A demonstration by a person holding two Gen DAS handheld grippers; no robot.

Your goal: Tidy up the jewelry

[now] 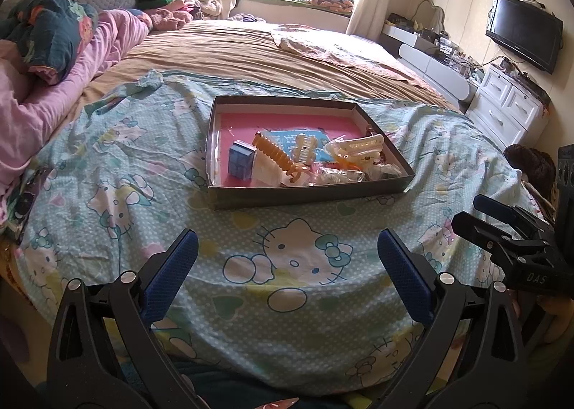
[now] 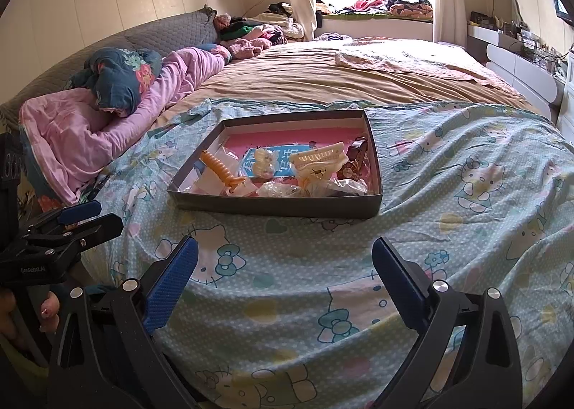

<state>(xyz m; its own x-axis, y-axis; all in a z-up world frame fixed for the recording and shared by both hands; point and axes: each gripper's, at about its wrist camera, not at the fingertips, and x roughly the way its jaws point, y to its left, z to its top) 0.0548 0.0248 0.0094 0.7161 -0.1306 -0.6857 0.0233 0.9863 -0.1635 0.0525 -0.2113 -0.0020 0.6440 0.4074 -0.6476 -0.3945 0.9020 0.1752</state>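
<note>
A shallow dark box [image 1: 308,192] [image 2: 276,206] with a pink floor lies on the patterned bed sheet. Inside it are a small blue box [image 1: 242,159], an orange spiral hair clip [image 1: 274,154] [image 2: 219,167], a cream claw clip [image 1: 360,147] [image 2: 319,158], a small pale clip [image 1: 305,149] [image 2: 263,161], a brown watch [image 2: 357,154] and several clear plastic bags [image 1: 339,175] [image 2: 312,188]. My left gripper [image 1: 287,272] is open, short of the box's near wall. My right gripper [image 2: 285,276] is open too, also nearer than the box. Both hold nothing.
Pink and blue quilts [image 1: 53,61] [image 2: 118,104] are heaped at the left of the bed. A brown sheet [image 1: 258,53] stretches beyond the box. White drawers [image 1: 509,107] and a wall TV [image 1: 523,32] stand at the right. A hand [image 2: 46,308] grips the left tool's handle.
</note>
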